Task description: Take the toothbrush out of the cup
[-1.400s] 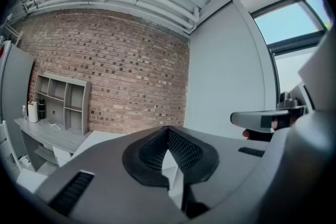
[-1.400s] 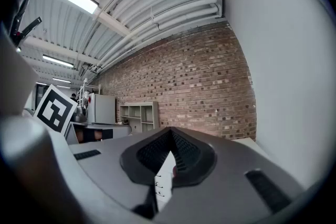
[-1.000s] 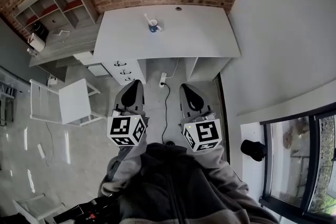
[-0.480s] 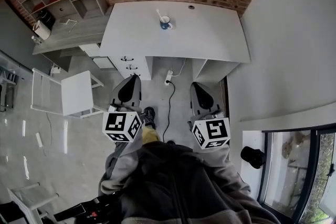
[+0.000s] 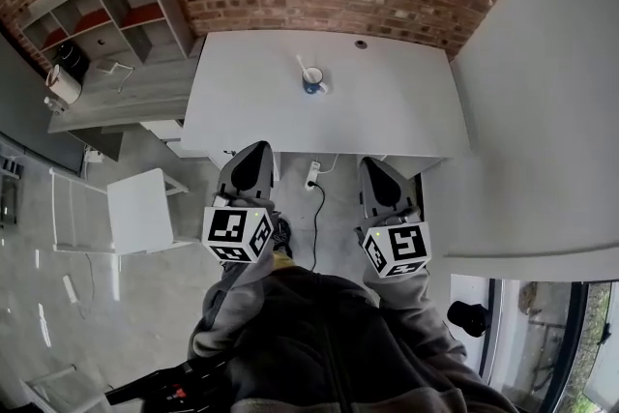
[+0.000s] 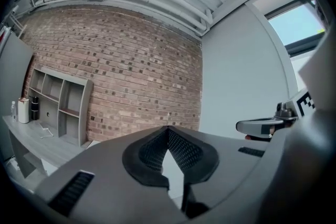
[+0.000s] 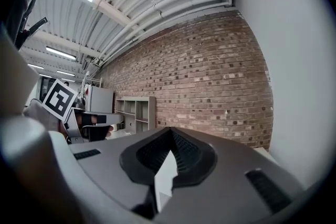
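A blue cup [image 5: 312, 84] stands on the white table [image 5: 387, 116] near the brick wall, with a white toothbrush [image 5: 303, 68] leaning out of it to the upper left. Both grippers hang well short of the table's near edge, held close to the person's body. My left gripper [image 5: 253, 157] is shut with nothing in it, and my right gripper [image 5: 372, 171] is likewise shut and empty. In the left gripper view the gripper [image 6: 168, 131] points toward the wall with its jaws closed at the tips. The right gripper [image 7: 170, 134] looks the same in its own view. Neither gripper view shows the cup.
A grey shelf unit [image 5: 106, 10] stands against the brick wall at the left. A white chair [image 5: 140, 213] sits on the floor to the left. A power strip and cable [image 5: 311, 177] lie under the table. A grey wall [image 5: 542, 111] closes the right side.
The person has stepped closer to the table: it and the cup sit lower and larger in the head view. Both grippers stay shut, carried forward with the body.
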A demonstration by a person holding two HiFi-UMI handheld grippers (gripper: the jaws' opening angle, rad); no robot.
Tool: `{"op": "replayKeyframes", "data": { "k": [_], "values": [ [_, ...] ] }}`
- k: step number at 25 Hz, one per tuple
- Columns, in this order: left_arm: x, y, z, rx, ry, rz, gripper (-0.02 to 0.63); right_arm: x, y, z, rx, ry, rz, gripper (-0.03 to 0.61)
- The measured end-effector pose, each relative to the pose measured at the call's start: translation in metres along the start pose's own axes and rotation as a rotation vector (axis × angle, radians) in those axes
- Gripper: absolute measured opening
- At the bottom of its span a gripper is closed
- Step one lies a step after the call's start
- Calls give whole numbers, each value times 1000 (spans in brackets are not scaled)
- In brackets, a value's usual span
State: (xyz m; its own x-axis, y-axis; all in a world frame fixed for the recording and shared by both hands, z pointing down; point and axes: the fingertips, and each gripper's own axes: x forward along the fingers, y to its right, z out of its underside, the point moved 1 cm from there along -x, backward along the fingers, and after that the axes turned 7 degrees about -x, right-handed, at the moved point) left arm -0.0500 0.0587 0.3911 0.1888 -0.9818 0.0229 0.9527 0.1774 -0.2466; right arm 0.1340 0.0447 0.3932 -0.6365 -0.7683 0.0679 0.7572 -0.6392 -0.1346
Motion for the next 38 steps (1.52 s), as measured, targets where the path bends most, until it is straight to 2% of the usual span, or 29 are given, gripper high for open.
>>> {"op": "replayKeyframes", "data": {
  "k": [8,18,23,29,38],
  "values": [
    [91,-69,4,-57,-114,-4,3,111,21,4,32,-50,-9,2],
    [162,-131,6,-94,-185,19,3,207,35,16,34,-123,-7,2],
    [181,-156,16,-121,-218,3,3,235,32,35,10,-188,-34,2],
    [198,-166,40,-134,-264,-23,3,252,38,71,24,-266,-78,2],
    [215,-189,69,-133,-331,-135,3,292,51,127,32,-372,-196,2]
  ]
}}
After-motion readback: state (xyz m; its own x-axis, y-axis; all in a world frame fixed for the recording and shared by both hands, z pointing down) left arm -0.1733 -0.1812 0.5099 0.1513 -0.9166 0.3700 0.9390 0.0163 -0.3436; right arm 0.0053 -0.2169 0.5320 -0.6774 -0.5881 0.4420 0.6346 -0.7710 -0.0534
